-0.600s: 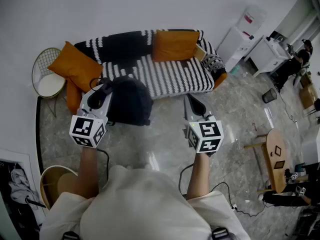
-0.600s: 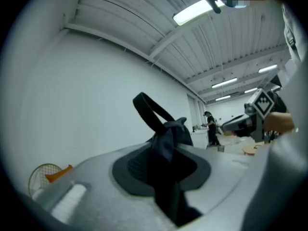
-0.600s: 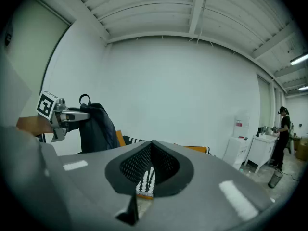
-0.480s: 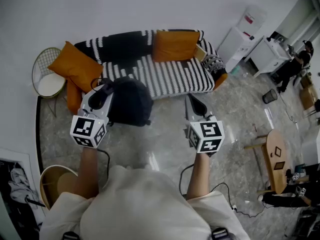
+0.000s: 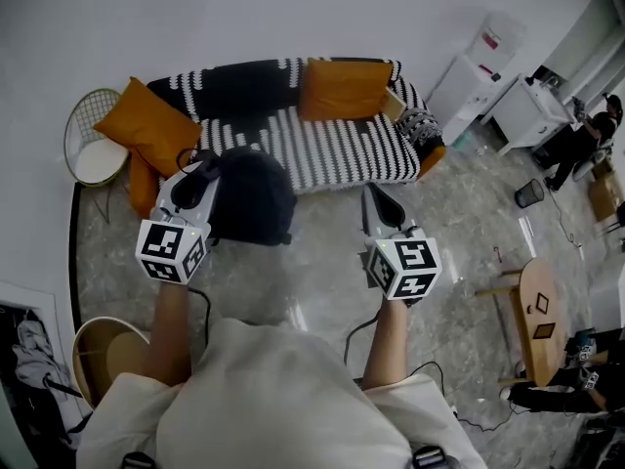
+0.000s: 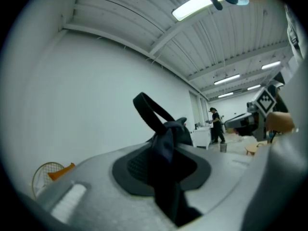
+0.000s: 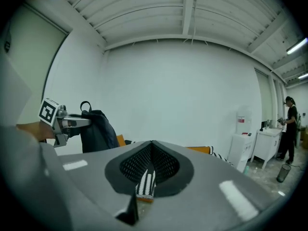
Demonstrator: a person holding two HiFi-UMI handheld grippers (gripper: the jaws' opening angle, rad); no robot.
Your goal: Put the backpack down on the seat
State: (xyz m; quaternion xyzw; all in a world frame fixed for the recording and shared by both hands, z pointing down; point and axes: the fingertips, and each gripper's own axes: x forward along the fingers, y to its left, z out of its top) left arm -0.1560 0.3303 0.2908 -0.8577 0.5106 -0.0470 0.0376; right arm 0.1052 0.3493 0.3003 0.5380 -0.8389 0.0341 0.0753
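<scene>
The backpack (image 5: 256, 199) is a dark, soft, rounded bag with a thin carry loop (image 6: 148, 110) that arches up above the jaws of the left gripper (image 5: 199, 182). That gripper's jaws are pinched nearly together on a bunch of the bag's dark fabric at its top, and the bag hangs just to the right of the jaws, clear of the floor (image 5: 322, 252). From above, it sits over the front edge of the black-and-white striped sofa (image 5: 337, 149), at the seat's left part.

Ahead of both grippers the striped seat lies bare across its middle and right. An orange cushion (image 5: 343, 88) leans on the backrest beyond it, and a second orange cushion (image 5: 146, 125) stands at the left end, ahead and left of the left gripper. A round wire chair (image 5: 90, 140) stands further left, beside the wall.

The right gripper (image 5: 379, 206) hangs well to the right of the bag with its jaw tips closed and nothing between them. Open marble floor lies around and behind it.
</scene>
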